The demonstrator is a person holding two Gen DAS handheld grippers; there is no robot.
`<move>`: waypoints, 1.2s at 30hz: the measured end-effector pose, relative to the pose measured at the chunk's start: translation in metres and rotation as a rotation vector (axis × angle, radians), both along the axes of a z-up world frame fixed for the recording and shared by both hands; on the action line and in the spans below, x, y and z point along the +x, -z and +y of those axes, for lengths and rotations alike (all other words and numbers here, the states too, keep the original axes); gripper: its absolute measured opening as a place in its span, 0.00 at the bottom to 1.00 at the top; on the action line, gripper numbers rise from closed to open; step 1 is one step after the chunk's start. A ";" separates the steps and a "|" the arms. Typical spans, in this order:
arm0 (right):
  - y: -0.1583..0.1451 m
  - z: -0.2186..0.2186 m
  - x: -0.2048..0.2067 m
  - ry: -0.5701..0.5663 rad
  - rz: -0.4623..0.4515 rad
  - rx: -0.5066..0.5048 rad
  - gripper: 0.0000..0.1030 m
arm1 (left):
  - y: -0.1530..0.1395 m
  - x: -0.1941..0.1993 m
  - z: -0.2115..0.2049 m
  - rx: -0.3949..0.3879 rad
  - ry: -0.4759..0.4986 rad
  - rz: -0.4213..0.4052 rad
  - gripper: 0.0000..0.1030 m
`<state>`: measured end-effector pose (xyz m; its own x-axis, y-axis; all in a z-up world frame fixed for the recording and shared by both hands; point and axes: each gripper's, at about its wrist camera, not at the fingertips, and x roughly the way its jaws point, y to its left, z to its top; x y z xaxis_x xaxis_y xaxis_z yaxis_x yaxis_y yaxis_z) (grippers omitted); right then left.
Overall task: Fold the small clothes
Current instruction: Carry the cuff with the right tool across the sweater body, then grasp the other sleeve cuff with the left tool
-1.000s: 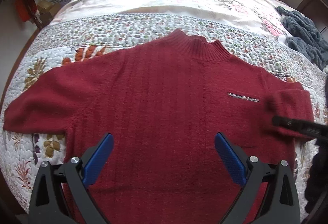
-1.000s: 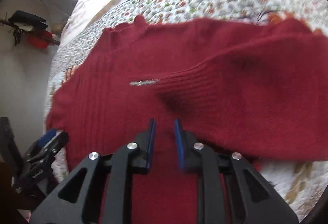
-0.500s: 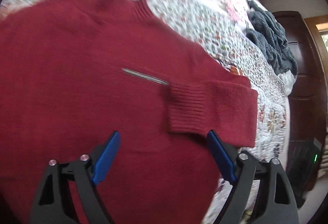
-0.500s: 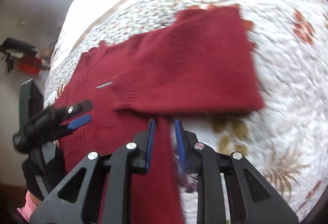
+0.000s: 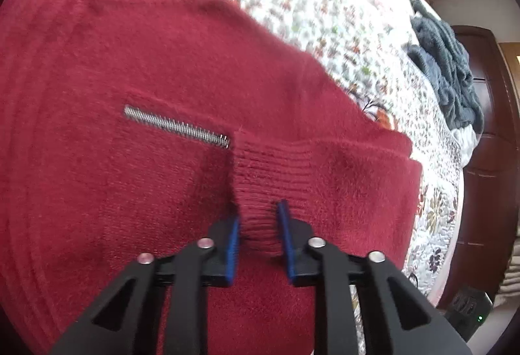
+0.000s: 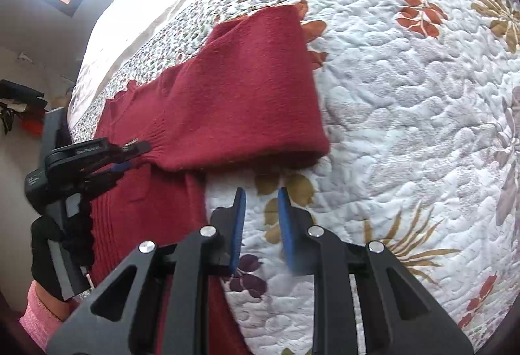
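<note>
Left gripper (image 5: 258, 226) pinches the ribbed cuff (image 5: 260, 179) of the red sweater (image 5: 113, 95), sleeve folded across its chest beside the zipper (image 5: 177, 126). Right gripper (image 6: 260, 218) hovers narrowly parted, holding nothing, over the quilted bed (image 6: 406, 127).

The left wrist view looks down along its fingers (image 5: 234, 244) from close above the red sweater (image 5: 130, 192), which fills most of the frame; the quilted bed (image 5: 325, 13) runs across the upper right. The right wrist view sits a little farther back, facing across the bed (image 6: 406, 127), sweater (image 6: 234, 101) at centre left. Both views share the folded sleeve cuff (image 5: 260, 179) (image 6: 162, 153); the left gripper (image 6: 128, 160) shows at the right view's left edge.
</note>
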<state>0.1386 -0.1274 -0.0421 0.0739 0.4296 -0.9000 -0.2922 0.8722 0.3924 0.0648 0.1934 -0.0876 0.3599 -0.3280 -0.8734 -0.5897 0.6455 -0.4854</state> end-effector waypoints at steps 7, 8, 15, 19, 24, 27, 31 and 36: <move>-0.010 0.000 0.009 -0.004 -0.033 -0.010 0.20 | -0.055 -0.032 0.018 0.141 -0.066 -0.149 0.12; -0.010 0.001 0.010 -0.005 -0.034 -0.007 0.20 | -0.060 -0.038 0.024 0.158 -0.078 -0.155 0.12; -0.012 0.039 0.015 -0.056 -0.037 0.022 0.20 | -0.081 -0.079 0.076 0.278 -0.157 -0.146 0.11; -0.011 0.068 0.013 -0.107 -0.029 0.037 0.20 | -0.089 -0.106 0.105 0.349 -0.210 -0.133 0.11; -0.005 0.106 0.009 -0.180 -0.013 0.051 0.20 | -0.091 -0.136 0.138 0.400 -0.279 -0.106 0.11; 0.006 0.123 0.006 -0.203 -0.003 0.026 0.20 | -0.083 -0.150 0.155 0.404 -0.303 -0.084 0.11; 0.026 0.134 0.006 -0.203 0.013 -0.032 0.19 | -0.056 -0.155 0.165 0.406 -0.269 -0.028 0.11; 0.042 0.136 0.005 -0.196 0.035 -0.057 0.18 | -0.019 -0.157 0.172 0.391 -0.238 0.049 0.17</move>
<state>0.1432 0.0084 -0.0843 -0.0382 0.3809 -0.9238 -0.4458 0.8209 0.3569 -0.0923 0.3658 -0.0686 0.3407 0.1166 -0.9329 -0.7598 0.6185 -0.2002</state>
